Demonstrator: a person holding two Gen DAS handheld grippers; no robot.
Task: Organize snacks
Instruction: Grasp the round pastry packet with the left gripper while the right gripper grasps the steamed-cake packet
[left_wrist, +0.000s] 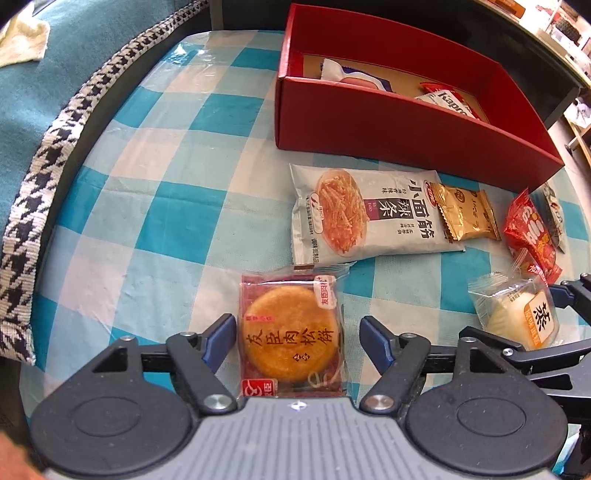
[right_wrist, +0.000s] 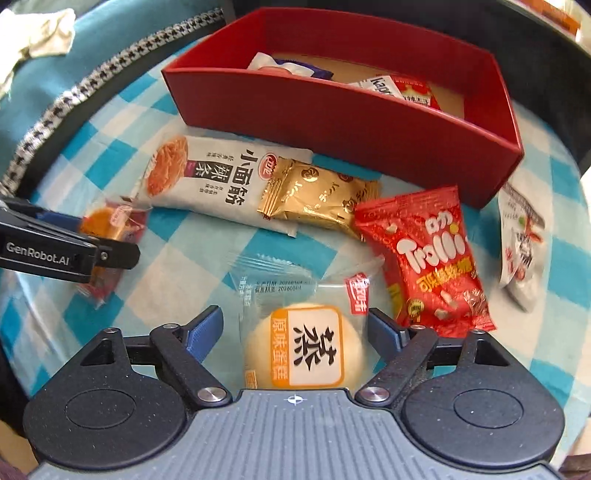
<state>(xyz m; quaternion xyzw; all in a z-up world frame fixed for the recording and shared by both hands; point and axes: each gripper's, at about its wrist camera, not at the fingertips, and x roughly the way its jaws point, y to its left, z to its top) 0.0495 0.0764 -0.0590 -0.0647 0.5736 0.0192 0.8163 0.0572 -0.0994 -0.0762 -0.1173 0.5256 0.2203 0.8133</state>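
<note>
My left gripper (left_wrist: 297, 341) is open, its blue pads on either side of a red-wrapped round golden pastry (left_wrist: 291, 332) lying on the checked cloth. My right gripper (right_wrist: 295, 338) is open around a clear-wrapped pale steamed cake (right_wrist: 299, 347); that cake also shows in the left wrist view (left_wrist: 517, 315). A red box (left_wrist: 369, 122) at the back holds a white-and-purple packet (left_wrist: 354, 75) and a red-and-white Kapro packet (left_wrist: 448, 101). On the cloth lie a white spicy-strip packet (right_wrist: 218, 181), a gold packet (right_wrist: 317, 195) and a red Trolli bag (right_wrist: 428, 262).
A white packet with red print (right_wrist: 521, 243) lies right of the red box (right_wrist: 347, 122). The left gripper's arm (right_wrist: 66, 251) reaches in over the pastry (right_wrist: 110, 225). A houndstooth strap (left_wrist: 48, 166) and teal fabric (left_wrist: 96, 48) run along the table's left edge.
</note>
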